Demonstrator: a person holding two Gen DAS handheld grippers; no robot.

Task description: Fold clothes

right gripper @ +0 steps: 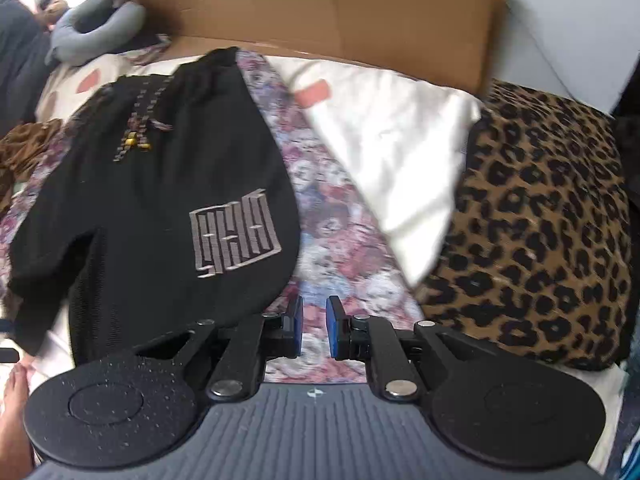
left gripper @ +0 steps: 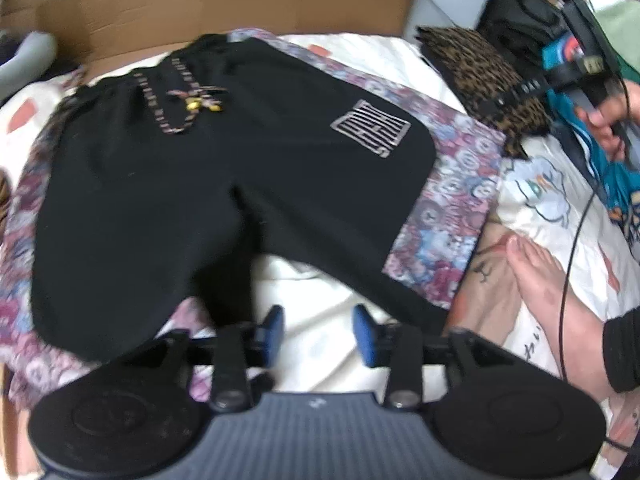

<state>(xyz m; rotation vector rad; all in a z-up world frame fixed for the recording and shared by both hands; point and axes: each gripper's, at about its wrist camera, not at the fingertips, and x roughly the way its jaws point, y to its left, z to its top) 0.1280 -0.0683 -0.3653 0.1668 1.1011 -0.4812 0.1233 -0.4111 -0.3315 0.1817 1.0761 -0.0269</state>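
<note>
Both claws, left [left gripper: 319,334] and right [right gripper: 314,328], hang released above black shorts [left gripper: 208,184] bearing an unreadable grey logo [left gripper: 370,128].

White bed sheet [right gripper: 384,148], floral cloth [right gripper: 340,240], leopard-print cushion [right gripper: 540,216]

Your black shorts [left gripper: 192,200] are matt knit cloth, with a pale, slightly shiny printed patch [left gripper: 371,128] and a woven patterned drawstring [left gripper: 176,92]. Under them you have a flowered cloth [right gripper: 336,240] with a soft, dull weave, on a smooth white sheet [right gripper: 384,144]. The leopard-print cushion [right gripper: 536,216] looks plush. Behind stands plain brown cardboard [right gripper: 328,12], matt. Your tongs [right gripper: 314,328] are matt black plastic with blue rubbery pads [right gripper: 333,328] and shiny metal pins.
</note>
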